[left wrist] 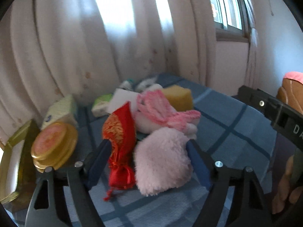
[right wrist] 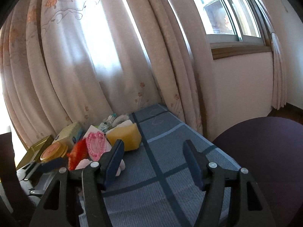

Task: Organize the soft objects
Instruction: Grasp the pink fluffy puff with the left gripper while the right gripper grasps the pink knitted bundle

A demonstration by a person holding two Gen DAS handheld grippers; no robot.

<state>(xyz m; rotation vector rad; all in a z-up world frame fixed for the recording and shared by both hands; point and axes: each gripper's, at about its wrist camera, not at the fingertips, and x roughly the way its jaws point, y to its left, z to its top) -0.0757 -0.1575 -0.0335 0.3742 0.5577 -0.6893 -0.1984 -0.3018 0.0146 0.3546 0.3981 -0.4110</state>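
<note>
Left claw [left wrist: 149, 147] spread wide on either side of a red drawstring pouch [left wrist: 119, 143] and a fluffy pale pink pad [left wrist: 161, 160]; whether the blue pads press on either cannot be told. Right claw [right wrist: 153, 160] released, half spread above bare cloth, nothing between its fingers.

Containers: round gold tin with a pink lid [left wrist: 54, 144] standing shut at the left edge of the pile, contents hidden. Beside it a green-gold box [left wrist: 13, 160], also closed as far as can be seen. Behind the tin a pale green tissue pack [left wrist: 60, 111], and a smaller green-and-white packet [left wrist: 101, 104] further back.

Soft things heaped together in the middle-left of the bench [left wrist: 236, 132]: pink knitted piece [left wrist: 161, 109] draped over a white plush form, yellow sponge [left wrist: 179, 97] just behind it, white block [left wrist: 123, 100] touching the pouch's top, small blurred white and teal items at the far end against the curtain.

Bench covered in blue cloth crossed by darker and lighter stripes, right half bare. Cream curtains [right wrist: 94, 56] with small flower prints hanging behind, window [right wrist: 233, 15] at upper right, pale wall below the sill. Dark purple rounded seat [right wrist: 265, 160] beside the bench at the right. Fingers of a hand [left wrist: 286, 185] at the far right edge in the left wrist view.
</note>
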